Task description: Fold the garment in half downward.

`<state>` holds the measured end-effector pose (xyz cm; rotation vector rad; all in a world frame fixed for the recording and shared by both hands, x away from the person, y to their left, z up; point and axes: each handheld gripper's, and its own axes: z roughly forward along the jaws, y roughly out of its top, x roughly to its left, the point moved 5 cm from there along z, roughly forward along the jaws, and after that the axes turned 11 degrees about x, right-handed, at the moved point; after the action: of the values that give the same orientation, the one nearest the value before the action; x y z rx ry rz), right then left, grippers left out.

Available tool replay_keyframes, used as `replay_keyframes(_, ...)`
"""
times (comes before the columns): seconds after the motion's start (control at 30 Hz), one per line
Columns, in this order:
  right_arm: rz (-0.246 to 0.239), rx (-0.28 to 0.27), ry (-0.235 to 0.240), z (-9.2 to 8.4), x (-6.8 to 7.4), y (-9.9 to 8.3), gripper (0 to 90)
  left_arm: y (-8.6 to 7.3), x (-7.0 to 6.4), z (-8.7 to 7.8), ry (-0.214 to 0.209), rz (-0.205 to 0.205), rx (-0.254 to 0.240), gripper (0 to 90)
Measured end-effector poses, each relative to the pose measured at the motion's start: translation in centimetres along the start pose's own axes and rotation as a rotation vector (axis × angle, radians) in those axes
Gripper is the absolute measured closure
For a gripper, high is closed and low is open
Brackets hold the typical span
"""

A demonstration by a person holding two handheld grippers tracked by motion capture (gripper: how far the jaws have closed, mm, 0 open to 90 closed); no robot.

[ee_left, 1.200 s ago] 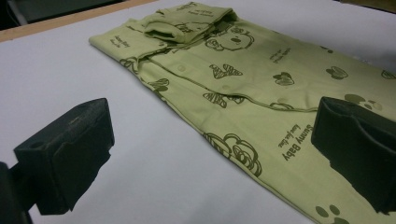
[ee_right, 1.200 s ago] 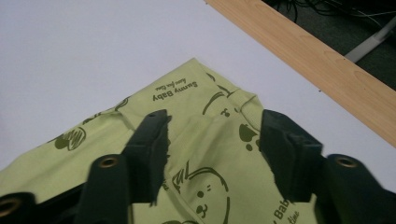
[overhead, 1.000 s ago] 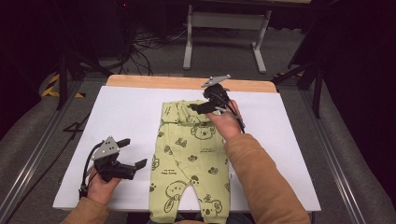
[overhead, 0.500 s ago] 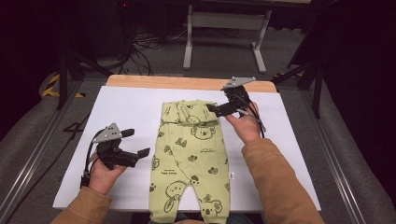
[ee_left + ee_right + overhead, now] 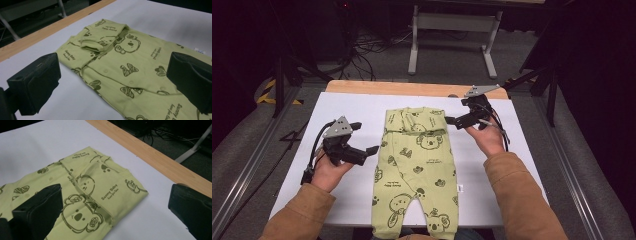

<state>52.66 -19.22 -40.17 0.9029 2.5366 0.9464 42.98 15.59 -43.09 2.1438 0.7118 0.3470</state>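
Romper (image 5: pixel 416 167) looks soft, light, limp; best pinched at folded shoulder edges; left gripper (image 5: pixel 362 150) and right gripper (image 5: pixel 457 121) both spread, empty.

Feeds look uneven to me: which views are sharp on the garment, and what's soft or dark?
High view: white table cover bright, surroundings near black. Left gripper view: green baby suit print readable, close black tongs soft. Right gripper view: "Sunny Baby" lettering legible, near tongs blurred, floor dim.
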Motion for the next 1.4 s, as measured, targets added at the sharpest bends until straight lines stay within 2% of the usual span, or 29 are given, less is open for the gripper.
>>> replay_keyframes(0.07, -0.012, 0.000, -0.024, -0.1, -0.1, -0.3, 1.8, 0.7, 0.5, 0.2, -0.020, -0.021, 0.016, 0.2)
replay_keyframes(0.13, 0.010, 0.000, -0.042, 0.0, -0.4, -0.5, 4.2, 1.3, 1.1, 0.5, -0.034, -0.040, 0.041, 0.2)
replay_keyframes(0.2, 0.033, -0.003, -0.020, 0.1, -0.6, -0.6, 3.9, 1.8, 1.7, 0.8, -0.040, -0.049, 0.063, 0.2)
replay_keyframes(0.27, 0.043, -0.011, -0.022, 0.1, -0.8, -0.6, 5.8, 2.4, 2.3, 1.2, -0.036, -0.068, 0.075, 0.3)
replay_keyframes(0.33, 0.042, -0.014, -0.021, 0.2, -0.8, -0.5, 7.9, 3.0, 3.0, 1.5, -0.049, -0.087, 0.074, 1.1)
replay_keyframes(0.4, 0.031, -0.006, -0.020, 0.4, -0.9, -0.5, 9.7, 3.5, 3.5, 1.6, -0.057, -0.079, 0.067, 1.0)
replay_keyframes(0.5, 0.031, 0.002, -0.017, 0.6, -1.1, -0.4, 13.4, 4.3, 4.4, 2.1, -0.057, -0.095, 0.072, 2.0)
replay_keyframes(0.6, 0.037, 0.005, -0.020, 0.9, -1.4, -0.1, 16.7, 5.0, 5.1, 2.8, -0.032, -0.098, 0.088, 3.9)
replay_keyframes(0.67, 0.051, 0.009, -0.011, 1.2, -1.7, 0.1, 19.7, 5.4, 5.6, 3.4, -0.035, -0.111, 0.094, 4.5)
replay_keyframes(0.77, 0.053, 0.027, -0.002, 1.6, -2.1, 0.3, 22.6, 5.9, 6.6, 4.6, 0.002, -0.130, 0.147, 4.4)
replay_keyframes(1.0, 0.067, 0.055, -0.011, 2.9, -3.0, 0.7, 24.7, 6.1, 8.3, 6.2, 0.023, -0.165, 0.181, 6.8)
replay_keyframes(1.1, 0.077, 0.074, -0.017, 3.5, -3.4, 0.8, 24.3, 5.9, 9.2, 6.7, 0.006, -0.222, 0.176, 10.7)
replay_keyframes(1.33, 0.086, 0.112, -0.040, 4.9, -3.8, 1.3, 23.7, 5.9, 10.4, 7.9, 0.034, -0.261, 0.170, 13.7)
replay_keyframes(1.4, 0.091, 0.117, -0.043, 5.2, -3.9, 1.4, 24.4, 5.9, 10.6, 8.1, 0.021, -0.283, 0.166, 14.7)
